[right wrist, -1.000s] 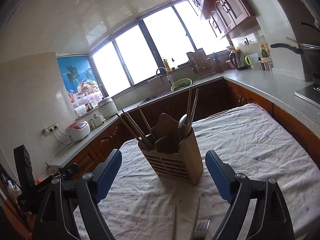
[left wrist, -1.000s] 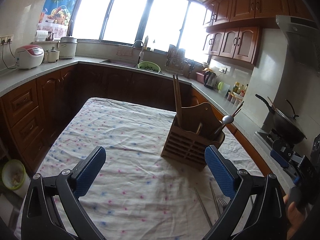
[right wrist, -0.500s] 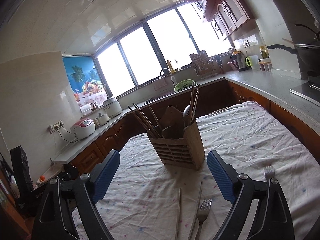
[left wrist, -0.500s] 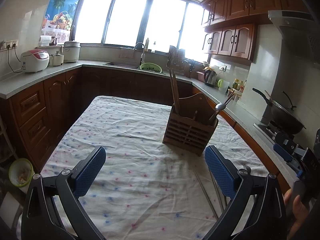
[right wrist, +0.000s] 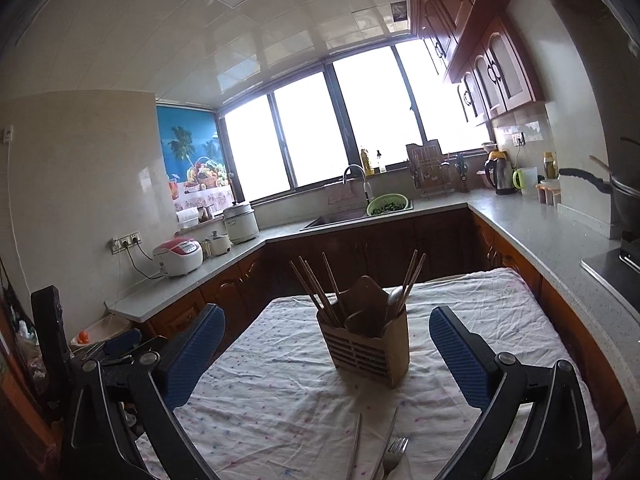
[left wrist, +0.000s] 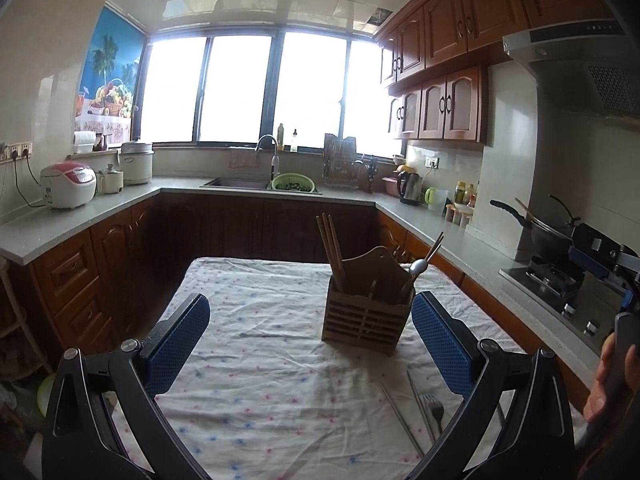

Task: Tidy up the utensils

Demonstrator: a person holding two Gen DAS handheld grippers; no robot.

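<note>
wooden holder mid-table, loose cutlery at the near edge

wooden utensil holder (left wrist: 366, 316) upright on the table (left wrist: 256, 320), about midway across, toward the right edge in the left wrist view. no brand or writing readable on it. inside: five wooden chopsticks (right wrist: 316, 292) counted in the right wrist view, three leaning left and two right, plus one metal spoon (left wrist: 418, 266). near the table's near edge, flat on the dotted cloth: two metal chopsticks (right wrist: 354, 446) and one fork (right wrist: 394, 454), well apart from the holder.

left gripper (left wrist: 310, 344) jaws wide apart, nothing between them. right gripper (right wrist: 326, 354) jaws just been opening, now spread wide, nothing between the pads.

beyond, on the counter: one red-and-white rice cooker (left wrist: 69, 184), one green colander (left wrist: 293, 182) beside the sink, one kettle (left wrist: 411, 188). labels too small to read.
</note>
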